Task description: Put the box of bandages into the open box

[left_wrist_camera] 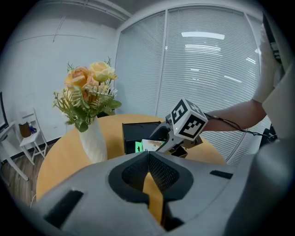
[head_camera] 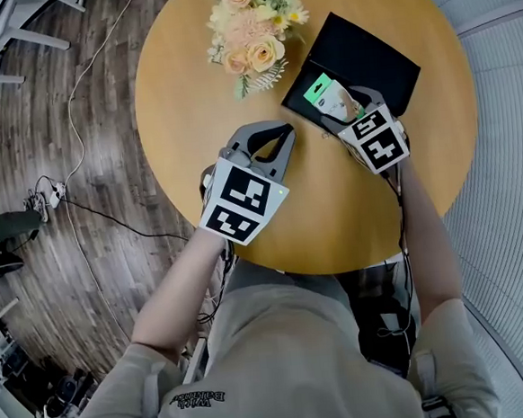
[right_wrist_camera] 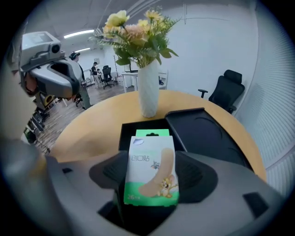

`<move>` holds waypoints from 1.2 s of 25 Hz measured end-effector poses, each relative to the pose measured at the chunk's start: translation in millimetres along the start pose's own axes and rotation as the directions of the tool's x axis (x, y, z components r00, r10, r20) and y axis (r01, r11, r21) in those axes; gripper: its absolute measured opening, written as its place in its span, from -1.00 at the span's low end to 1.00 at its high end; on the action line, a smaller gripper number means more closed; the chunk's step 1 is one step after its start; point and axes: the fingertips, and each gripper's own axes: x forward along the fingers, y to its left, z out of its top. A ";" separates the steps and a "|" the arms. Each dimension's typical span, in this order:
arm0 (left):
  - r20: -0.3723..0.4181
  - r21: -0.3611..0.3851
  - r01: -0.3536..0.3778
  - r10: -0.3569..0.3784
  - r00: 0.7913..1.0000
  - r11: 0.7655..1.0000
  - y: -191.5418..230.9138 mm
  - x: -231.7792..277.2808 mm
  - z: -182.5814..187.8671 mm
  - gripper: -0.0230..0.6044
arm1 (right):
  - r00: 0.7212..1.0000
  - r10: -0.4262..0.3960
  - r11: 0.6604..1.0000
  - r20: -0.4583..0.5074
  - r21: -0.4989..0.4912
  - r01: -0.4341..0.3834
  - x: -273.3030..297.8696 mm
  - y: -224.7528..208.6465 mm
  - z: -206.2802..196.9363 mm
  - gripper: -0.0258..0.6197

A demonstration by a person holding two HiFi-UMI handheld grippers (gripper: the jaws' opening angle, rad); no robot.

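The left gripper (head_camera: pixel 283 140) and right gripper (head_camera: pixel 347 108) are grey with black-and-white marker cubes (head_camera: pixel 243 200), and the T-shirt (head_camera: pixel 291 354) is beige.

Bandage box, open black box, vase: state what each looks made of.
The bandage box looks like thin, slightly glossy printed card: flat printed face, crisp edges. The open black box is matte and rigid; board or plastic, unclear. The vase seems white matte ceramic: smooth, opaque wall.
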 end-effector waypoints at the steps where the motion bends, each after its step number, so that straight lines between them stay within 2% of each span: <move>1: -0.002 -0.007 0.002 -0.002 1.000 1.000 -0.1 1.5 -3.0 -0.86 | 1.000 0.008 1.000 -0.007 -0.011 -0.008 5.4 0.2 -1.6 0.01; 11: -0.026 -0.051 0.012 -0.013 1.000 0.999 2.6 9.3 -23.4 -0.86 | 0.997 0.055 0.997 -0.056 -0.060 -0.058 38.4 4.8 -9.7 0.01; 18: -0.018 -0.029 0.031 -0.031 0.999 0.999 -3.1 2.9 -23.0 -0.86 | 0.997 0.050 0.995 -0.059 -0.084 -0.055 50.0 1.6 -17.2 0.01; 25: 0.011 -0.015 0.028 -0.028 1.000 1.000 -6.6 -10.2 -14.4 -0.86 | 0.999 0.043 0.997 -0.014 -0.069 -0.044 33.2 3.0 -4.6 0.01; 30: 0.028 0.000 0.014 -0.014 1.000 1.000 -11.3 -21.5 -4.8 -0.86 | 1.000 0.006 0.997 0.003 -0.079 -0.006 12.7 5.0 3.7 0.01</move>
